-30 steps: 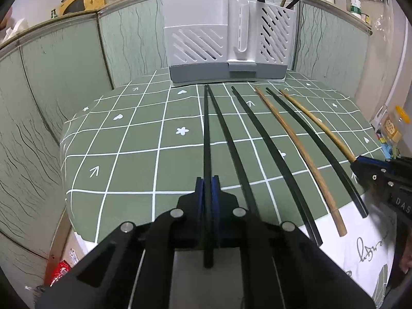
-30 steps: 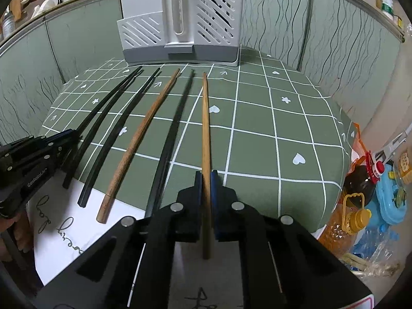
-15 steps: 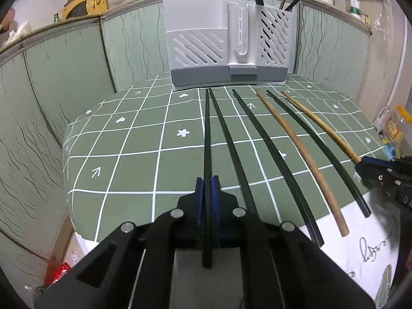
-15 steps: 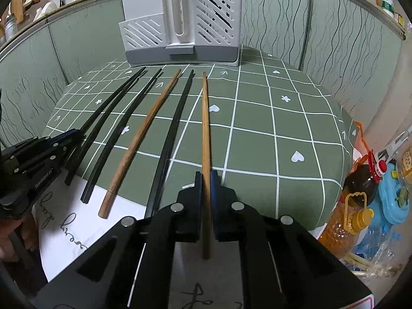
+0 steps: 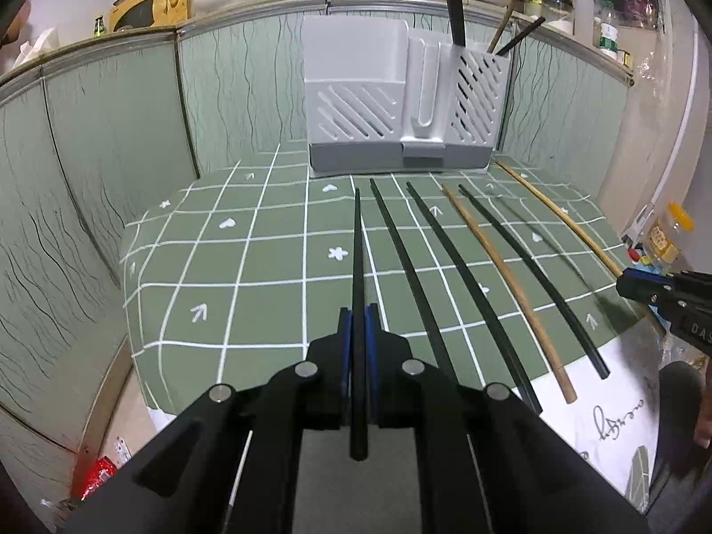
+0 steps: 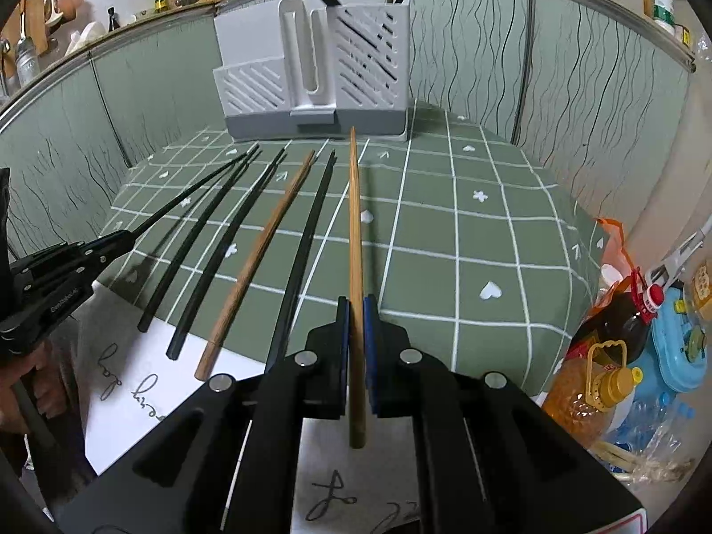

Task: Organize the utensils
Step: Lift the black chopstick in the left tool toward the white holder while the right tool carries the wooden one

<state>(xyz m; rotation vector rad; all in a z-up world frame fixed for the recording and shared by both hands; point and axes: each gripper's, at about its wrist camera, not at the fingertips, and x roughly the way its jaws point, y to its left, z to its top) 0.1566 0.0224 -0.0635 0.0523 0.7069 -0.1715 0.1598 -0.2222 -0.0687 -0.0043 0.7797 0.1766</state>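
My left gripper [image 5: 358, 311] is shut on a black chopstick [image 5: 357, 244], held above the green checked tablecloth [image 5: 267, 267] and pointing at the grey utensil holder [image 5: 400, 102]. My right gripper [image 6: 354, 305] is shut on a light wooden chopstick [image 6: 353, 204], lifted and pointing at the holder [image 6: 311, 71]. Several chopsticks lie on the cloth between the grippers: black ones [image 5: 445, 262] and a brown wooden one [image 5: 503, 276], also in the right wrist view [image 6: 262, 240]. The holder's right slotted compartment has utensils standing in it.
A green patterned panel wall [image 5: 111, 155] surrounds the table at the back and sides. A white paper with writing [image 6: 147, 391] lies at the near edge. Oil bottles [image 6: 596, 365] and a blue container stand off the table's right side.
Both grippers have lifted their chopsticks off the cloth and moved a little toward the holder. The other chopsticks have not moved.
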